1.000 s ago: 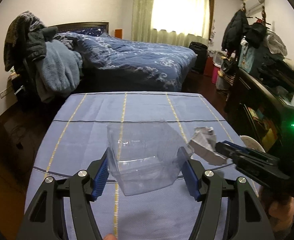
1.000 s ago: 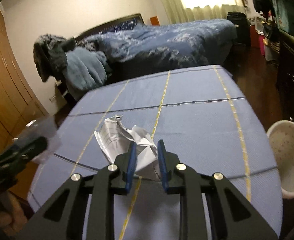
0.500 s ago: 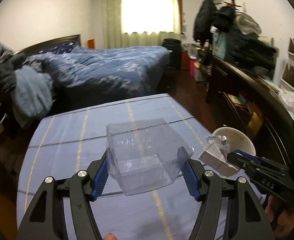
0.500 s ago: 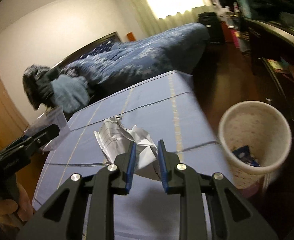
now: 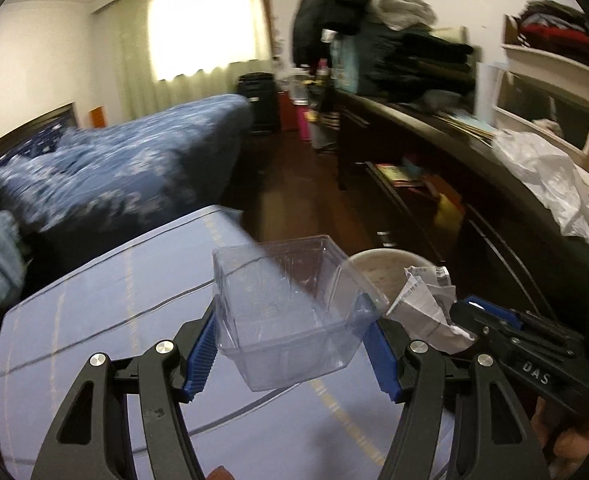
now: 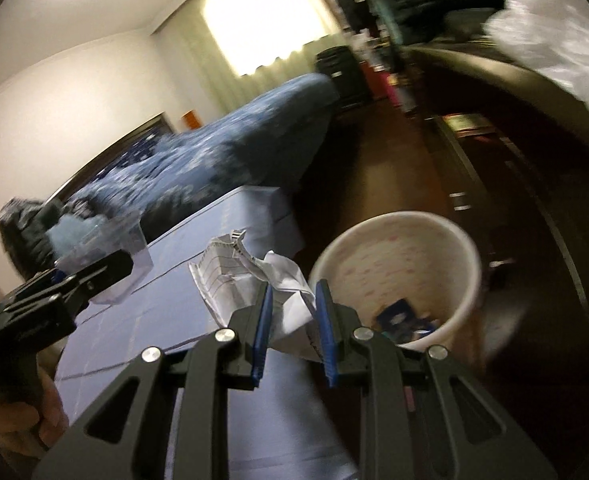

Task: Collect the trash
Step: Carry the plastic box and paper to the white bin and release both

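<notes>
We carry both pieces of trash, and neither is dropped yet. At lower centre of the left wrist view, our left gripper (image 5: 292,344) is clamped across a clear plastic container (image 5: 286,320), its blue pads pressing both side walls; the container looks empty. To its right, our right gripper (image 5: 490,320) pinches a crumpled paper (image 5: 426,300). In the right wrist view, that paper (image 6: 254,280) sits at centre between narrow jaws of the right gripper (image 6: 292,316), above the blue tablecloth (image 6: 142,320). Right of centre stands the white waste bin (image 6: 470,276) on the dark floor, with a blue wrapper (image 6: 398,314) and other blurred scraps inside. We judge that both releases over the bin remain.
</notes>
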{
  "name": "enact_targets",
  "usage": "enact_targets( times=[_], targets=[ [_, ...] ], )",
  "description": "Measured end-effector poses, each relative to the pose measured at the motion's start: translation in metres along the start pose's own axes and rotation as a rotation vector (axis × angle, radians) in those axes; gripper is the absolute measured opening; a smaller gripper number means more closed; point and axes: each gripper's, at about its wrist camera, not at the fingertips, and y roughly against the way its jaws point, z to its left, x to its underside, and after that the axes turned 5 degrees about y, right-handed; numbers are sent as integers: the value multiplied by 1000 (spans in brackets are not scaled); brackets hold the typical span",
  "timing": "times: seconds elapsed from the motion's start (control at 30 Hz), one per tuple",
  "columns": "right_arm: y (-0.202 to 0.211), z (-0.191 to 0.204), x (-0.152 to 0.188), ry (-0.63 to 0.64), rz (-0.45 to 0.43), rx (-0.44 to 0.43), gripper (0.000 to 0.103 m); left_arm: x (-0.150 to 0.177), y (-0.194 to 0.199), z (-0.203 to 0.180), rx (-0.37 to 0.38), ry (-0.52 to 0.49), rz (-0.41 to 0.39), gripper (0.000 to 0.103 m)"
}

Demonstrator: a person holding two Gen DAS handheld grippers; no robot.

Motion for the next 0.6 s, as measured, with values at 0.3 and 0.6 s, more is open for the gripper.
enact_targets(
  times=[0.3, 0.6],
  targets=[
    [-27, -75, -15, -127, -35, 167, 23, -26, -72, -47, 139, -40, 93, 66],
    [-58, -93, -29, -104, -49, 255, 24, -41, -116, -69, 167, -42, 120, 87]
  ],
)
